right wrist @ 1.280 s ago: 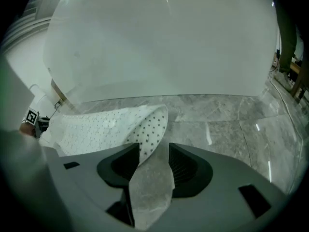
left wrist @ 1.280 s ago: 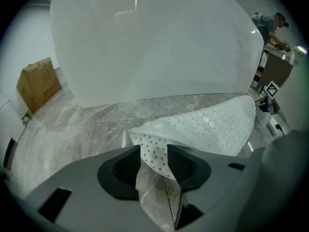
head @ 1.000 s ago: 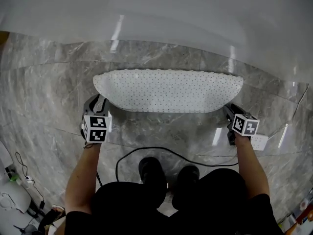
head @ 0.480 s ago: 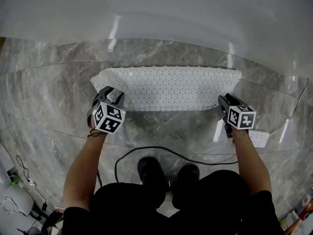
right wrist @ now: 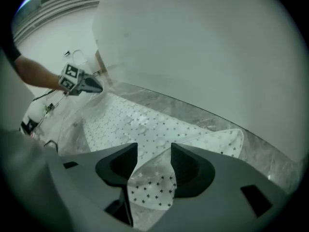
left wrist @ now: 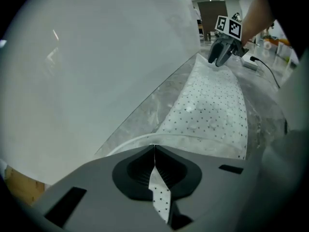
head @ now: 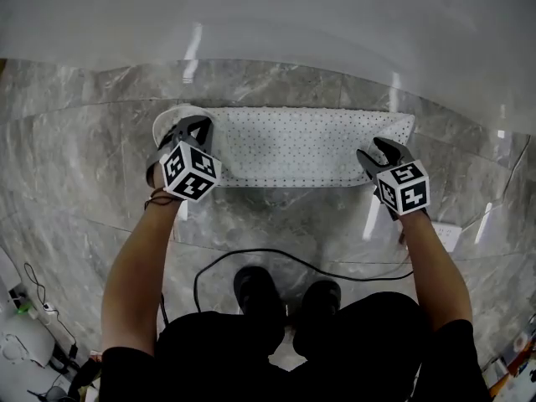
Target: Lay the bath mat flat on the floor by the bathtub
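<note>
1. The bathtub (head: 268, 15) spans the top.
2. The bath mat (head: 293, 147) lies on the floor (head: 84, 157) beside it, long axis left to right.
3. The left gripper (head: 194, 128) is clenched on the mat's left end; the right gripper (head: 378, 152) has just been opening, the right corner loose between its jaws.

The floor (head: 84, 166) is laid with grey veined marble tiles, on which bright streaks of light are reflected. A white bath mat (head: 293, 145) dotted with small holes is spread lengthwise on it, just beside the foot of the white bathtub (head: 268, 15). The mat's middle lies flat, while its left end is curled up off the tiles. A black cable (head: 276, 256) is looped across the floor near two black shoes (head: 260, 296). A small white block (head: 444, 239) lies at the right.
</note>
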